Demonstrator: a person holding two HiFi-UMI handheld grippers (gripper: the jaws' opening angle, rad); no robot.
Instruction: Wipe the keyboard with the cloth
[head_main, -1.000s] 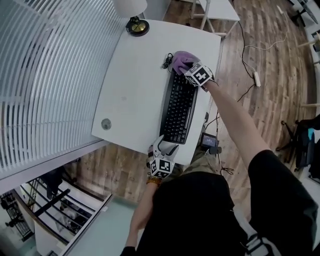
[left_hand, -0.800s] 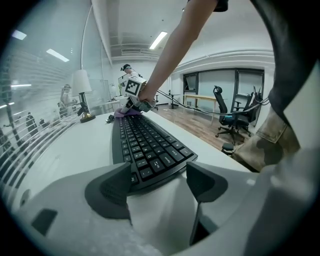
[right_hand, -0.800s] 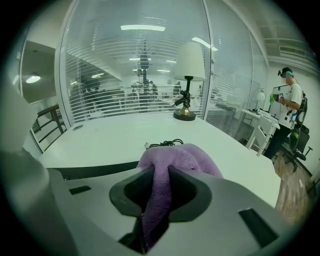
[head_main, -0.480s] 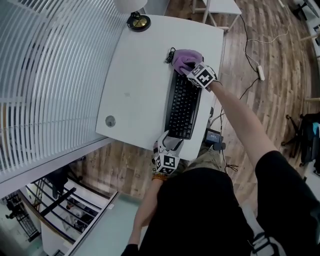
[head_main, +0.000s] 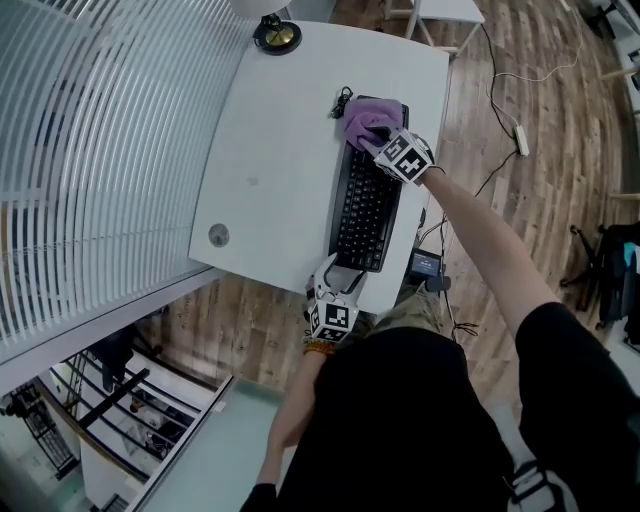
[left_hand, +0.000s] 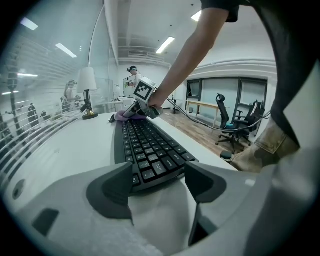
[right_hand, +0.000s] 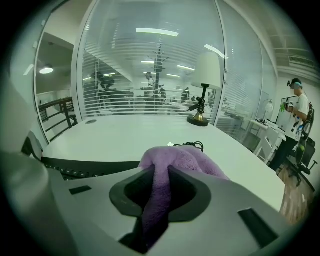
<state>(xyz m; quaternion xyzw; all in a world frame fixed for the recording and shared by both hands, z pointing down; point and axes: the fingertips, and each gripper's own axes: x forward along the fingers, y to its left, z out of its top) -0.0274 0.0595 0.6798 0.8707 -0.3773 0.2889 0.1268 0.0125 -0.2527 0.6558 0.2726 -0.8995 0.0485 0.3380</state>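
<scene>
the right hand-held gripper is clamped on a fold of the purple fleecy cloth, which sits bunched on the far end of the long black keyboard. the keyboard lies along the right edge of the white counter. at the counter's near edge, the left hand-held gripper stands wide. its jaws have just been closing a little, with the keyboard's near end between their tips.

The right hand-held gripper, grey with black-and-white square markers on its cube, pinches a purple cloth. Below it are a black keyboard and a white worktop. Beyond it is a black-and-brass lamp base.
</scene>
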